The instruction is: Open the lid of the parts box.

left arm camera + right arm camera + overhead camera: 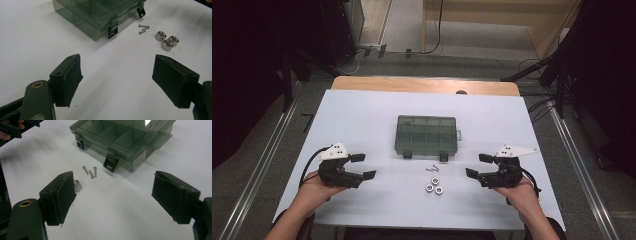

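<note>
I've got the white table (362, 115) under me, the closed smoky compartment box (426, 134) mid-surface. My left gripper (362, 166) and right gripper (478, 165) sit near the front edge, jaws wide, holding nothing. Between them: 3 nuts (434, 186), 2 screws (432, 169).

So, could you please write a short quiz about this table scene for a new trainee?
1. How many shiny hexagonal metal nuts lie on the white table?
2. True or false: the lid of the smoky transparent plastic compartment box is closed.
3. What lies between the box and the nuts: A) a coin, B) two small silver screws, C) a spring?

Key
1. Three.
2. True; both black latches are down.
3. B.
</note>
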Demonstrator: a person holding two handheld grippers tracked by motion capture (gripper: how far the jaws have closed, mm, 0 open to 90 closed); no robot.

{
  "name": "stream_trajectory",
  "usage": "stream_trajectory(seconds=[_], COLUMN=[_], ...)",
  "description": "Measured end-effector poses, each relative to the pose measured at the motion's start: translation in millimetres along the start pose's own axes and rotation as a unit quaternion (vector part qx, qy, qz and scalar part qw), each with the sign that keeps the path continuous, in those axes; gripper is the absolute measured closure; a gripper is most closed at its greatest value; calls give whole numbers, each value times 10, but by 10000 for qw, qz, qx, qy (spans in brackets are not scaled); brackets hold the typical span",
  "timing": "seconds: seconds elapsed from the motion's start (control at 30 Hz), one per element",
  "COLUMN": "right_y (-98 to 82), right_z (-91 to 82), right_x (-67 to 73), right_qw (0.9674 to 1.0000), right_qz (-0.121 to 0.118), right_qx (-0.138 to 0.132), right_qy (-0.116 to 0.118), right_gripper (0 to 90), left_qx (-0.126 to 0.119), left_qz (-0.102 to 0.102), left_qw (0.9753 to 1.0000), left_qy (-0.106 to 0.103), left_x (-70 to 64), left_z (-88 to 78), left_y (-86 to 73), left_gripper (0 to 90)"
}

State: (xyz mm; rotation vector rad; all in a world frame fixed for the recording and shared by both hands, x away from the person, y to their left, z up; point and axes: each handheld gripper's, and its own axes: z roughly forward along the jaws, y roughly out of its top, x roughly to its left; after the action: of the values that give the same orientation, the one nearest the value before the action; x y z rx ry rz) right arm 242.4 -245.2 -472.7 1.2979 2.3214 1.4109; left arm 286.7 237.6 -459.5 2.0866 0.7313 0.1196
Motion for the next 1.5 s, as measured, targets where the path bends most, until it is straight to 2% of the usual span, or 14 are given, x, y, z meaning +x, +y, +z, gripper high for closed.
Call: stream_trajectory(seconds=[0.1,0.2,0.47,0.53,0.8,1.03,1.5], right_y=[1,2,10,10,1,6,4], right_z=[7,7,2,6,24,8,12], right_x=[2,6,3,2,5,-3,1], right_qw=[10000,10000,10000,10000,9999,10000,10000], right_qz=[-20,-32,-4,11,4,-5,-17], right_qx=[29,10,-53,-36,126,20,71], right_qy=[-3,-12,46,36,47,37,51], right_gripper=[188,184,174,174,187,184,184], left_qx=[39,12,-18,-8,-3,-13,-17], left_qz=[-61,-9,23,83,115,54,76], left_qw=[10000,10000,10000,10000,9999,10000,10000], left_qy=[-68,-86,-18,20,50,18,14], left_x=[0,-9,-4,-5,-10,-12,-15], left_z=[1,3,-5,-8,-9,4,1], left_y=[0,-3,-7,-11,-12,-13,-7], left_gripper=[232,232,232,232,232,232,232])
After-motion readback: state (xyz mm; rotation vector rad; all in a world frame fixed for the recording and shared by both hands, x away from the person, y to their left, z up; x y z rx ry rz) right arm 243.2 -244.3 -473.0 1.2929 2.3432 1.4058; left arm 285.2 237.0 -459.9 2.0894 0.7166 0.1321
